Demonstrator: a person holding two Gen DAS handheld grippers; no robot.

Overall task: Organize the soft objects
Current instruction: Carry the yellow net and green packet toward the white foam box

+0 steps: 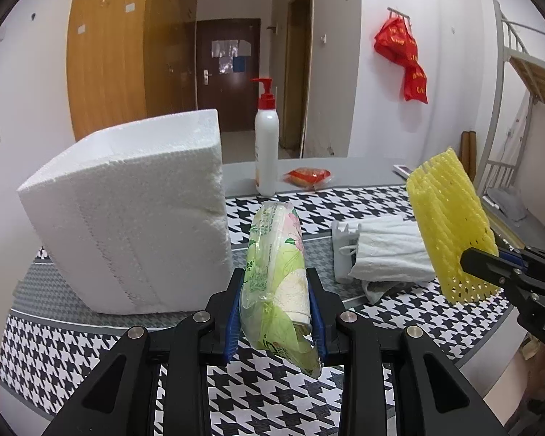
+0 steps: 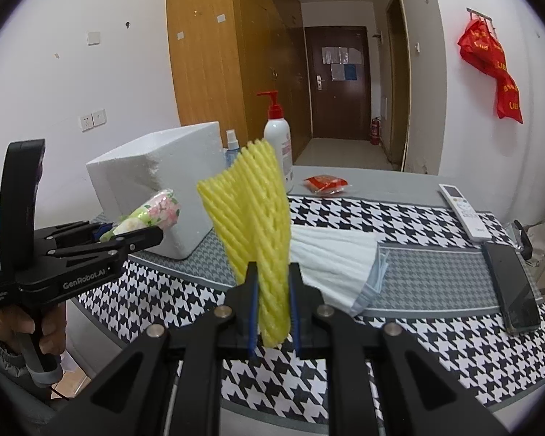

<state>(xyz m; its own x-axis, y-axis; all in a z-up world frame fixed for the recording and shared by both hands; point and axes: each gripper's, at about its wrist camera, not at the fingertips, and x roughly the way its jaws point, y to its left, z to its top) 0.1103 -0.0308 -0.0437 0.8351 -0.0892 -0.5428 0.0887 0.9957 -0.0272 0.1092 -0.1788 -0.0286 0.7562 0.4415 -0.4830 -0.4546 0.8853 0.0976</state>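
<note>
**Both grippers loaded above the bench**

The left gripper (image 1: pixel 276 312) is clamped on a green floral tissue pack (image 1: pixel 276 254), held clear of the houndstooth cloth (image 1: pixel 279 399) just beside the white foam box (image 1: pixel 127 225). The right gripper (image 2: pixel 272 305) pinches the lower end of a yellow foam net (image 2: pixel 254 218), which fans upward above the bench. A folded white towel (image 2: pixel 330 258) lies on the cloth between them, with a pump bottle (image 1: pixel 267 145) standing behind.
</note>
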